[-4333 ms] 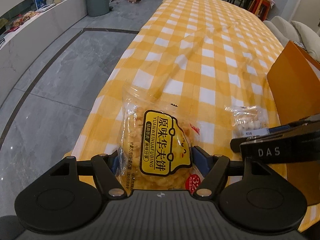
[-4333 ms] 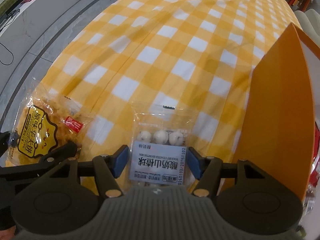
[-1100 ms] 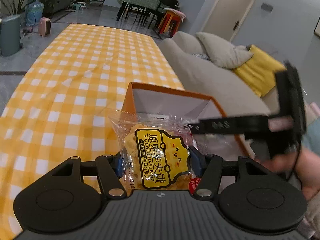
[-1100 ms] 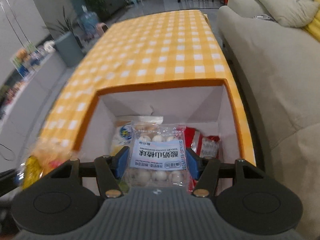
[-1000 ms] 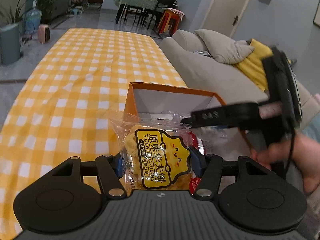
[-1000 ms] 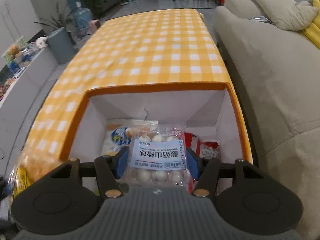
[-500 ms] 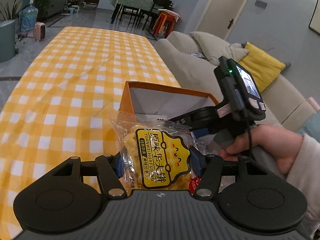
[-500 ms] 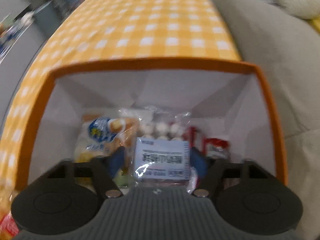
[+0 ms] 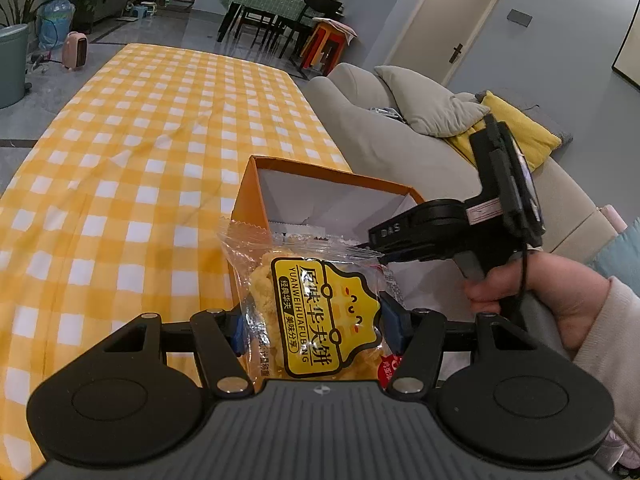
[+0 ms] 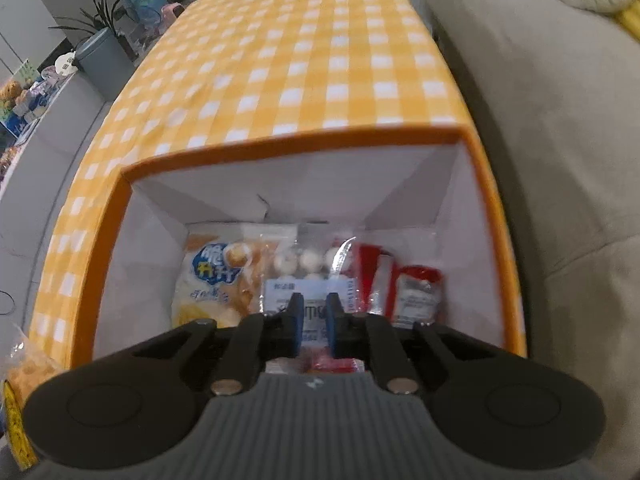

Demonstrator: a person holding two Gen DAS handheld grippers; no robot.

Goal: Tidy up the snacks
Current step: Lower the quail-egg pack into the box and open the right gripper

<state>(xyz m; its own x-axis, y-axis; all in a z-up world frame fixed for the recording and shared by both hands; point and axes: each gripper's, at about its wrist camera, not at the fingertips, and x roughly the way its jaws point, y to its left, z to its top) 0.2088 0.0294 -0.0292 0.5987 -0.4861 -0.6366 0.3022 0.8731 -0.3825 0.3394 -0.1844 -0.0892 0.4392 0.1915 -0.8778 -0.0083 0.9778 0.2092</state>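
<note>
Snacks in crinkly clear wrap: I had the yellow-labelled waffle packet (image 9: pixel 316 312) pinched in my left gripper (image 9: pixel 316 330) beside the orange box (image 9: pixel 246 196) on the checked cloth (image 9: pixel 132 152). My right gripper (image 10: pixel 313 318), jaws together and empty, hung over the blurred hawthorn-ball packet (image 10: pixel 304 268) inside, partly hiding it.

Box open from above, floor crowded

The orange box (image 10: pixel 494 216) has no lid, so its mouth is free to enter; snack packets (image 10: pixel 316 276) cover nearly all its floor; the right gripper (image 10: pixel 312 312) hangs in the opening; the checked tablecloth (image 9: pixel 160 128) beyond lies bare; the sofa (image 10: pixel 560 128) flanks one side.
</note>
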